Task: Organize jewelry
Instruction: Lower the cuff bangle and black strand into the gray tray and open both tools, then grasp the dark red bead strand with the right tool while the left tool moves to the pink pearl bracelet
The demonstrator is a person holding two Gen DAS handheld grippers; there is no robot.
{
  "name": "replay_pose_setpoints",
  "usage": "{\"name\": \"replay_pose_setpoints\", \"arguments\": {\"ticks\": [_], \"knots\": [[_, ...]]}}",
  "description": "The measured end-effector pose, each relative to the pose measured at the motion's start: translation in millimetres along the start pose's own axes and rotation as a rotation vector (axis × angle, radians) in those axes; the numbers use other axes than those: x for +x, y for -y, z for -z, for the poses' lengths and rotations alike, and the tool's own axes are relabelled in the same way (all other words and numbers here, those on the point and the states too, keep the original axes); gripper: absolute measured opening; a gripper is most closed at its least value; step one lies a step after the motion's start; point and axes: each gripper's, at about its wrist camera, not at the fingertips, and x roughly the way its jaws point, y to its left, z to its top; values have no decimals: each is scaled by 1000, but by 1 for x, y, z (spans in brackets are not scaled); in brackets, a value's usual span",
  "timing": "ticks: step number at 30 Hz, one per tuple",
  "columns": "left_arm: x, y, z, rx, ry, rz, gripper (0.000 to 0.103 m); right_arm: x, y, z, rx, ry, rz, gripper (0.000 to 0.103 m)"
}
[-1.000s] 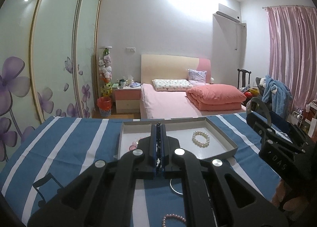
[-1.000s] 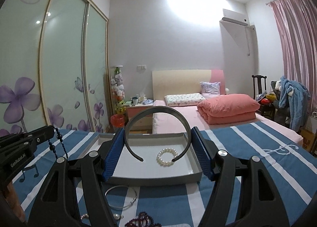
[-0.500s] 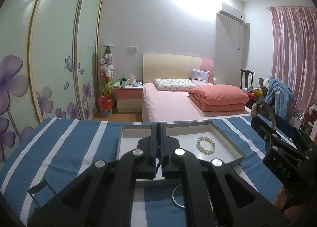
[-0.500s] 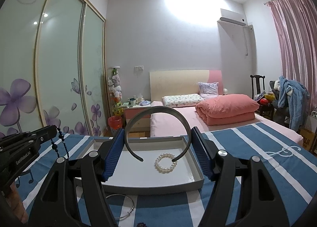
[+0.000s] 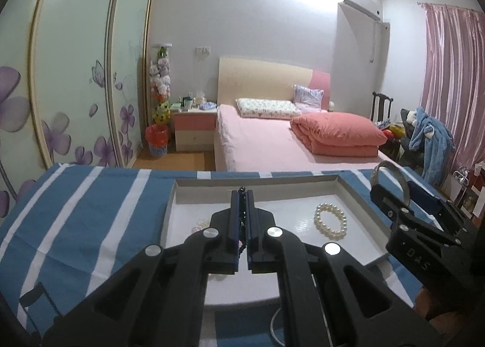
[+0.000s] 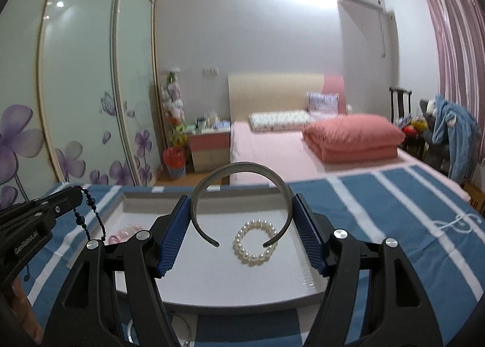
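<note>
Grey tray, two loaded grippers

Grey-rimmed, white-floored shallow tray (image 6: 306,278) lies on a blue cloth with white stripes (image 6: 394,225). Inside it rest a white pearl bead bracelet (image 6: 255,242) near the middle and a small pink item (image 6: 122,233) at the left side (too blurred to name).

Over the tray, the left gripper (image 5: 242,195) has its jaws pressed together on a dark beaded string (image 6: 91,219), which dangles from its tip above the tray's left part. The right gripper (image 6: 242,213) clamps a dark grey open hairband (image 6: 242,171) between its blue ribbed pads (image 6: 174,234), jaws set fairly wide, the band's open ends hanging above the pearl bracelet. A thin silver bangle (image 6: 188,330) lies on the cloth just in front of the tray.
</note>
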Motion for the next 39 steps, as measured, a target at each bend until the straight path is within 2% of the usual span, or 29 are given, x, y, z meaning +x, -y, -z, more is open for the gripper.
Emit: {"name": "replay_pose_setpoints", "arguments": {"ticks": [7,13,14,15,17,28,35,39], "knots": [[40,0,4,1,-80,15,5,47,0,7,5,-168,-7,68],[63,-6,13,-25,-134,14,5,67,2,14,13,-292,-23,69],[65,-6,13,-30,-136,12,9,67,2,16,21,-306,-33,70],[66,-7,14,-36,-139,9,16,66,2,16,27,-311,-33,75],[65,-9,13,-44,-136,0,22,61,5,15,35,-300,-29,77],[19,-37,-1,-96,-75,-40,22,31,22,3,76,-242,-14,76],[-28,-44,15,-95,-79,-32,23,-6,17,7,44,-234,-42,75],[-54,-44,36,-85,-110,-4,25,-26,10,23,5,-276,-77,68]]}}
